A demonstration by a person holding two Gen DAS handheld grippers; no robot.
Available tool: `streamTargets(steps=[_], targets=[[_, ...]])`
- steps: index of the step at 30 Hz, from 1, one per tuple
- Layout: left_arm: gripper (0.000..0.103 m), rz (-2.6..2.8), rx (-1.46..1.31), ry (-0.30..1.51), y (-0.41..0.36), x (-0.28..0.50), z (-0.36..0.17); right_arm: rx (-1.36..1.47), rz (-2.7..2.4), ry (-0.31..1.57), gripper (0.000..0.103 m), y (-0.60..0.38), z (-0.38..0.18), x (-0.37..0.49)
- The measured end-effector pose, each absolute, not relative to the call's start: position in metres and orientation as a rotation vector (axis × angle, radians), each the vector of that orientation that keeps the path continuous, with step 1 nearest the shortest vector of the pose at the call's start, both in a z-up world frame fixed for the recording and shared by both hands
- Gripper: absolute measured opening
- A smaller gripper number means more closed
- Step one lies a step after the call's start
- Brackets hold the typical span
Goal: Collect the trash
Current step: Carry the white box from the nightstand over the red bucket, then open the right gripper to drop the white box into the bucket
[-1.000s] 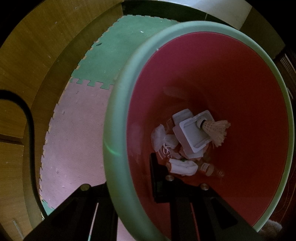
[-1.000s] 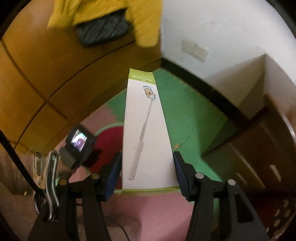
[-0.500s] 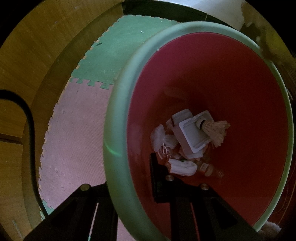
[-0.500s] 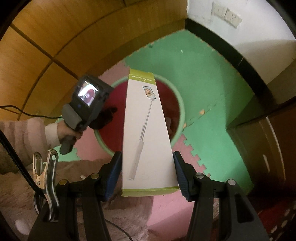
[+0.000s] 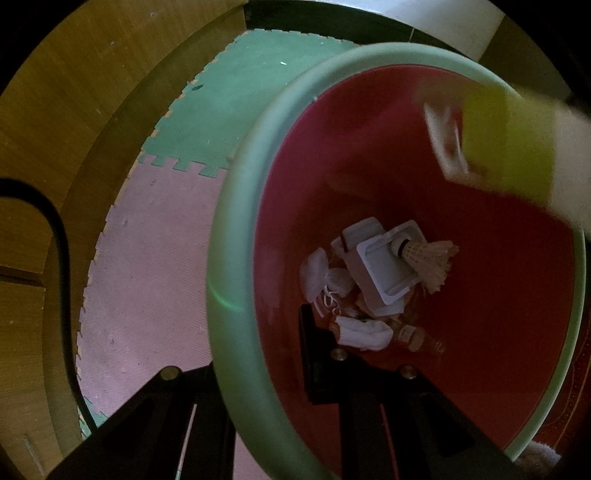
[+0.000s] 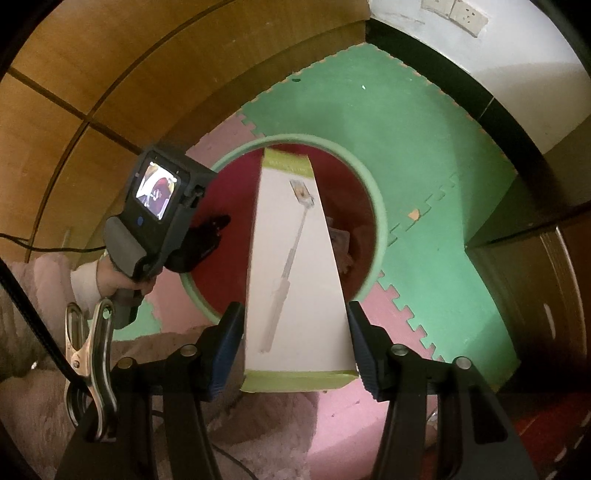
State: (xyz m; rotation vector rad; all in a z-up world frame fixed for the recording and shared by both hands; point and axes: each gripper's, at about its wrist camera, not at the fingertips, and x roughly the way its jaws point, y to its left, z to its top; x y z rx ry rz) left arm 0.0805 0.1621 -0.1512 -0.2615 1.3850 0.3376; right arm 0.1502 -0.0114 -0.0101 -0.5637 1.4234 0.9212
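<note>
A bin with a red inside and a pale green rim (image 5: 229, 258) stands on the foam mats. My left gripper (image 5: 240, 343) is shut on that rim, one finger outside and one inside. At the bottom lie a shuttlecock (image 5: 432, 258), a white plastic tray (image 5: 380, 269), crumpled paper and a small bottle (image 5: 413, 336). My right gripper (image 6: 295, 332) is shut on a long white selfie-stick box (image 6: 295, 280) with green ends. The box points down over the bin (image 6: 376, 206). Its far end shows blurred in the left wrist view as the box (image 5: 509, 147). The left gripper (image 6: 210, 236) grips the rim's left side.
Green foam mat (image 6: 424, 147) and pink foam mat (image 5: 155, 258) cover the floor between wood panelling (image 6: 92, 74) and a white wall with sockets (image 6: 454, 14). A person's hand (image 6: 110, 277) and fluffy pink sleeve are at the left. A metal clip (image 6: 88, 354) hangs by the right gripper.
The right gripper has come down and tipped towards the floor, bringing the box over the bin. The box's end has entered the left wrist view. The left gripper has kept still.
</note>
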Motion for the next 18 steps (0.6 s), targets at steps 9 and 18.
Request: streamTargets(steps=[9,18], targets=[[0.01,0.337,-0.261,1.384,0.1621,0.0803,-0.1513,-0.526,0.922,1.402,0.057,-0.0059,-0.0093,0.149],[0.01,0.338,-0.261,1.385,0.1621,0.0803,-0.1513,-0.495,0.905,1.404,0.058,-0.004,-0.0133,0.1502]])
